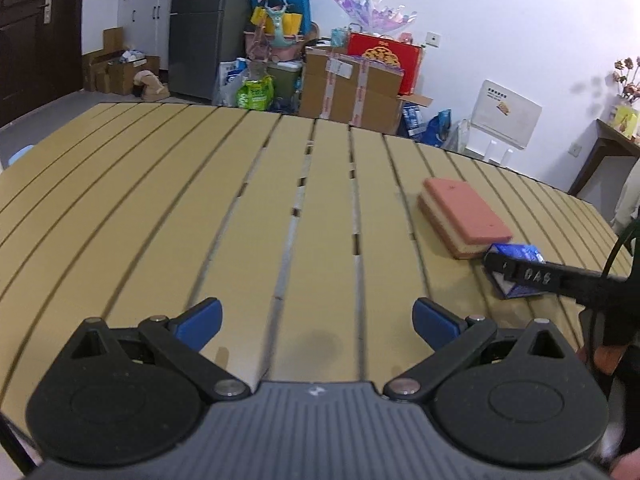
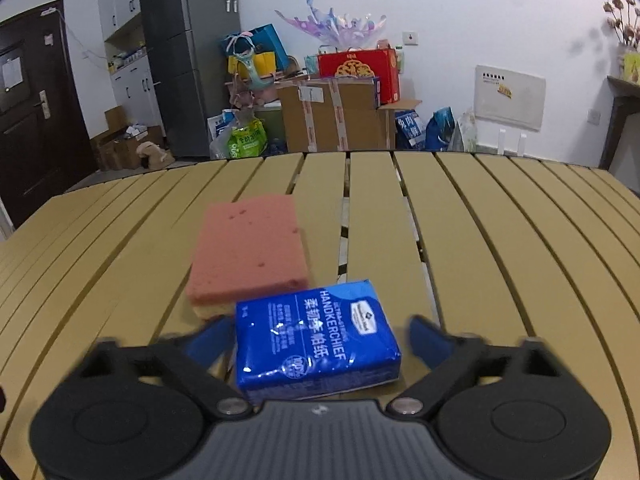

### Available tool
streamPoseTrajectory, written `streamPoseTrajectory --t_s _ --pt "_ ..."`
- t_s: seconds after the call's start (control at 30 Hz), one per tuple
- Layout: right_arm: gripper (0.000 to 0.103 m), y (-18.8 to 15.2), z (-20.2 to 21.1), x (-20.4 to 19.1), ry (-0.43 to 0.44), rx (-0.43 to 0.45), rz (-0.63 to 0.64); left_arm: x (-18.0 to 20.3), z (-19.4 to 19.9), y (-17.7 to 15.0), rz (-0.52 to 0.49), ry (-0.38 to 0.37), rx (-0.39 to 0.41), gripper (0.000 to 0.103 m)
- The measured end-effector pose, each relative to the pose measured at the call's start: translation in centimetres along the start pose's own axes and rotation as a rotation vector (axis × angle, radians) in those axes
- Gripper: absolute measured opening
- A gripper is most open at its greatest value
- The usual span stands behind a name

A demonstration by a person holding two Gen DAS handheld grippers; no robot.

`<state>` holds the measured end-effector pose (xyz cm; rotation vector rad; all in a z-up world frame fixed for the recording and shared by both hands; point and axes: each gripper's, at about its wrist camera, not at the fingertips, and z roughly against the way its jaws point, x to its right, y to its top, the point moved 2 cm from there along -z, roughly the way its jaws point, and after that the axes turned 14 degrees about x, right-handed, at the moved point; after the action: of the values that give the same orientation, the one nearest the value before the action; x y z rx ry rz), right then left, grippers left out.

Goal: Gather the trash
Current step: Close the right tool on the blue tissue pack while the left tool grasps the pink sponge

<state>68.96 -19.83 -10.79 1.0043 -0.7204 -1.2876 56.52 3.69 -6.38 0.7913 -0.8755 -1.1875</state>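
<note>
A blue handkerchief-tissue pack [image 2: 316, 344] lies on the yellow slatted table [image 2: 500, 240], just in front of a pink-topped, yellow-bottomed sponge [image 2: 248, 248]. My right gripper [image 2: 320, 326] straddles the pack. Its left pad is at the pack's edge, and a gap shows between the right pad and the pack. From the left wrist view the pack [image 1: 520, 250] and sponge [image 1: 468, 212] sit at the right, with a black finger [image 1: 528, 276] of the right gripper across the pack. My left gripper [image 1: 316, 320] hangs open over bare slats with nothing between its pads.
Dark gaps run between the middle slats [image 1: 298, 212]. Beyond the table's far edge stand taped cardboard boxes [image 1: 352, 88], a red gift box [image 1: 384, 56], bags and a grey fridge [image 1: 200, 28]. A dark side table [image 1: 604, 152] stands at the right wall.
</note>
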Motion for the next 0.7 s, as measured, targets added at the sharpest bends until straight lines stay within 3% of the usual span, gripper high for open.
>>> streamPoseTrajectory --t_s 0.17,0.4,0.5,0.7 --pt "0.073 0.2 0.8 1.1 -0.029 0.016 0.01 3.3 -1.3 0.7 -0.018 -0.01 0.01 0.103" --pt "0.073 -0.2 4.6 8.6 -0.119 0.106 -0.181 9.6 -4.3 1.4 0.007 -0.053 -0.005 0.103" --pt "0.073 -1.5 6.9 11.1 -0.129 0.152 -0.248 12.5 -6.3 1.8 0.006 -0.029 -0.007 0.103" --pt "0.073 -3.0 8.9 16.6 -0.259 0.196 -0.27 16.8 -10.4 1.5 -0.065 0.033 -0.021 0.103"
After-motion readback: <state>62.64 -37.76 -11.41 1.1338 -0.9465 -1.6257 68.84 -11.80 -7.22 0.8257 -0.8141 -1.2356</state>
